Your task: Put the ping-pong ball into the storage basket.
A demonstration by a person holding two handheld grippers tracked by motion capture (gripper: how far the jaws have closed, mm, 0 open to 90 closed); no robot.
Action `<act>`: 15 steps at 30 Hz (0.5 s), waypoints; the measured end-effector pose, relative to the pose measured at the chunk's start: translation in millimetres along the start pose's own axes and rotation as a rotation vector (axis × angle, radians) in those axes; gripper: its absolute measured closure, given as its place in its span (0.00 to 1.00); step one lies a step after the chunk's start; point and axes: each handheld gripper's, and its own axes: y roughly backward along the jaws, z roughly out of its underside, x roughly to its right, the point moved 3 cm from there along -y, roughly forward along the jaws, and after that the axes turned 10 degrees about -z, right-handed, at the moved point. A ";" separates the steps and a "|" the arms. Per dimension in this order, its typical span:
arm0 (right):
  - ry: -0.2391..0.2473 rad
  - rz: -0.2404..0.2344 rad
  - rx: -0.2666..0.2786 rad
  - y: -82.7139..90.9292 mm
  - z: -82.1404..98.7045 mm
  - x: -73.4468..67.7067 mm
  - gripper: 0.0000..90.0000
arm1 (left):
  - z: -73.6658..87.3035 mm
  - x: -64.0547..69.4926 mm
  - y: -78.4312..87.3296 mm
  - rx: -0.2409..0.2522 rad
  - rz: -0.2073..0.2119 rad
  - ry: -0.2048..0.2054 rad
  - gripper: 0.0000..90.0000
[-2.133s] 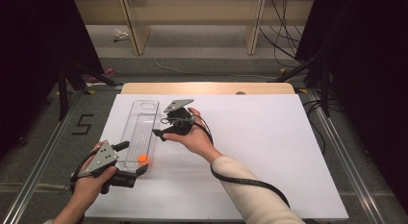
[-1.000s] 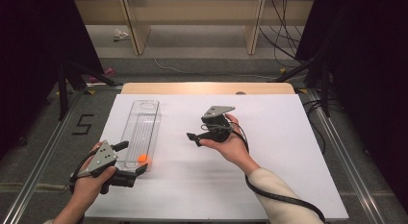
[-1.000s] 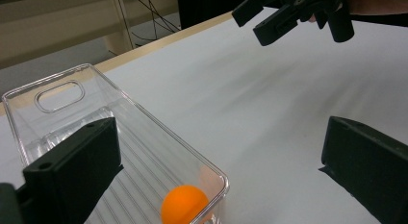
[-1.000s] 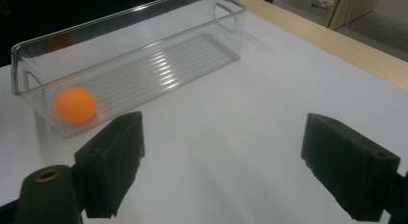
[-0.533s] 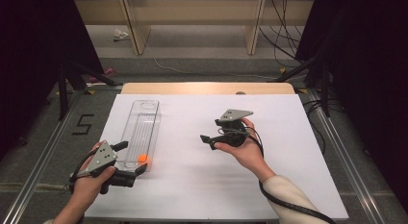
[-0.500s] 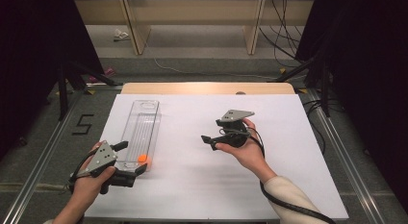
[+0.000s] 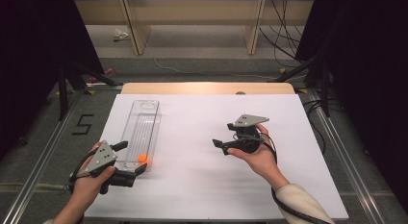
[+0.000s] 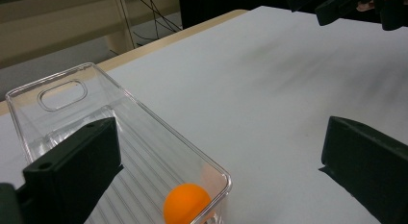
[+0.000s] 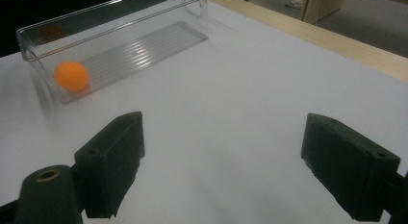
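A long clear plastic bin (image 7: 142, 128) lies on the left half of the white table. An orange ball (image 7: 142, 158) rests inside its near end. My left gripper (image 7: 131, 157) is open at that near end, one jaw on each side of the bin's corner, with nothing held. Its own view has the ball (image 8: 186, 203) low between the wide-apart jaws, inside the bin (image 8: 120, 128). My right gripper (image 7: 222, 144) is held right of centre, pointing left, open and empty. From the right gripper view (image 9: 223, 137) the bin (image 9: 144, 36) and ball (image 9: 71, 75) lie far off.
The white table top (image 7: 202, 190) has a wooden strip (image 7: 207, 88) along its far edge. Metal rails run down both sides. Dark stand legs (image 7: 72, 75) and cables (image 7: 284, 36) lie on the floor beyond. A "5" mark (image 7: 82, 124) is on the floor at left.
My right gripper has drawn away from the bin, moving right and slightly nearer across the table. The left gripper, bin and ball have stayed put.
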 end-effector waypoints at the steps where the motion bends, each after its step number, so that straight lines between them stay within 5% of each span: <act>1: 0.001 0.000 0.000 2.2 1.5 0.3 0.18 | 0.0 0.1 0.0 0.000 0.000 -0.001 0.00; 15: -0.036 0.038 0.015 35.3 23.6 4.2 0.18 | 0.2 0.0 0.0 -0.002 -0.002 0.000 0.00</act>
